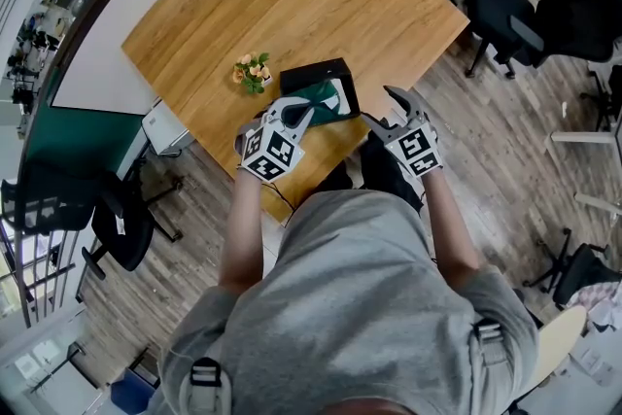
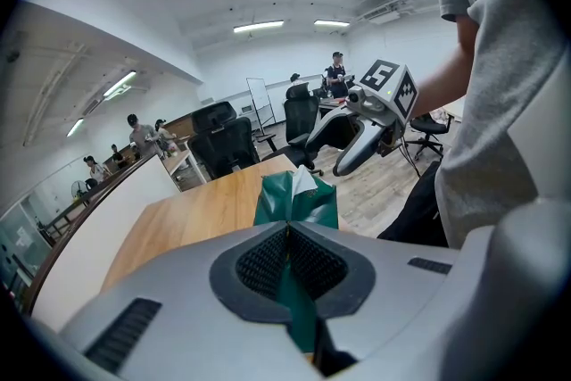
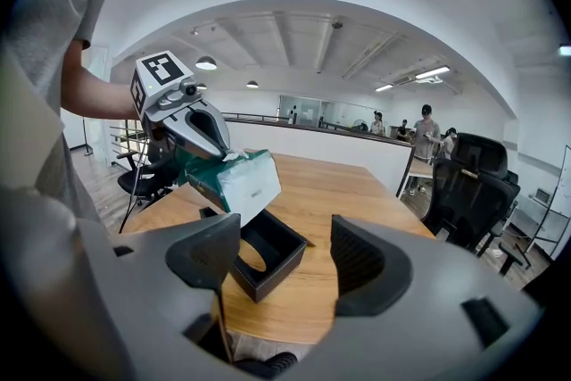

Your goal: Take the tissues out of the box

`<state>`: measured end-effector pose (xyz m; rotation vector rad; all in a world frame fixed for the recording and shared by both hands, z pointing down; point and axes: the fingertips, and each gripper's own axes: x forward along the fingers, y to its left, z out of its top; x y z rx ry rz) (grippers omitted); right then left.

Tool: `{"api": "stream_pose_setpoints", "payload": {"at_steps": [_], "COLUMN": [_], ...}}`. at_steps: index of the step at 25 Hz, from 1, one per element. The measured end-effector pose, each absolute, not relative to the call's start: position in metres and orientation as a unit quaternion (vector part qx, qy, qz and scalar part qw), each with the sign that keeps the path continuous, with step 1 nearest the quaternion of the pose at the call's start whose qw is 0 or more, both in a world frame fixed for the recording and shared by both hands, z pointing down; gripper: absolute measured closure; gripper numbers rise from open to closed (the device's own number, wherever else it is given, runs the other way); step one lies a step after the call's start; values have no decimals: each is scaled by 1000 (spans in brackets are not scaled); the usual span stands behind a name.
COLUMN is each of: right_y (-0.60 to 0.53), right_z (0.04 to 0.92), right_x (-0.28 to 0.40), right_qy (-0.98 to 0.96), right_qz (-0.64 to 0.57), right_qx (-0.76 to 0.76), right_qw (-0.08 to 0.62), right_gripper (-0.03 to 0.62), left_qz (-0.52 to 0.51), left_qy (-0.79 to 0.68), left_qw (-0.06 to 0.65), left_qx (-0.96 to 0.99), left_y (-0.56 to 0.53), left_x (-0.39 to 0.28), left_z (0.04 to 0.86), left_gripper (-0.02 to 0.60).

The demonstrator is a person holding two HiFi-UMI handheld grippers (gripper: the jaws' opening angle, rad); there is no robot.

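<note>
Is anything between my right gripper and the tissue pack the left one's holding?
Nothing visible. The tissue pack is pinched in the left gripper, lifted above the black box. Only open air lies between it and the open right gripper; the box sits lower.

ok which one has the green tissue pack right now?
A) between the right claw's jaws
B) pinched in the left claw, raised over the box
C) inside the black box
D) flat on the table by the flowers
B: the left claw is shut on the green tissue pack, which hangs tilted above the black box, while the right claw is open with nothing in it.
</note>
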<state>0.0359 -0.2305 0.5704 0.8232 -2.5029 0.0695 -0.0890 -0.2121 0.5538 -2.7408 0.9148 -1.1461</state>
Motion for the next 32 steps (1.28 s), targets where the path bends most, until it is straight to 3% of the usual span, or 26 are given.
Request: {"api": "stream_pose_setpoints", "payload": {"at_steps": [32], "right_y": [-232], "right_z": [580], "right_x": [46], "right_qy": [-915], "right_qz": [37], "right_qx": [312], "right_qw": [253], "right_gripper": [290], "left_qz": [-376], "left_qy": [286], "left_qw": [16], "left_qx": [-881], "left_y": [-214], "left_x": [-86], "left_z": [561], "left_gripper": [558]}}
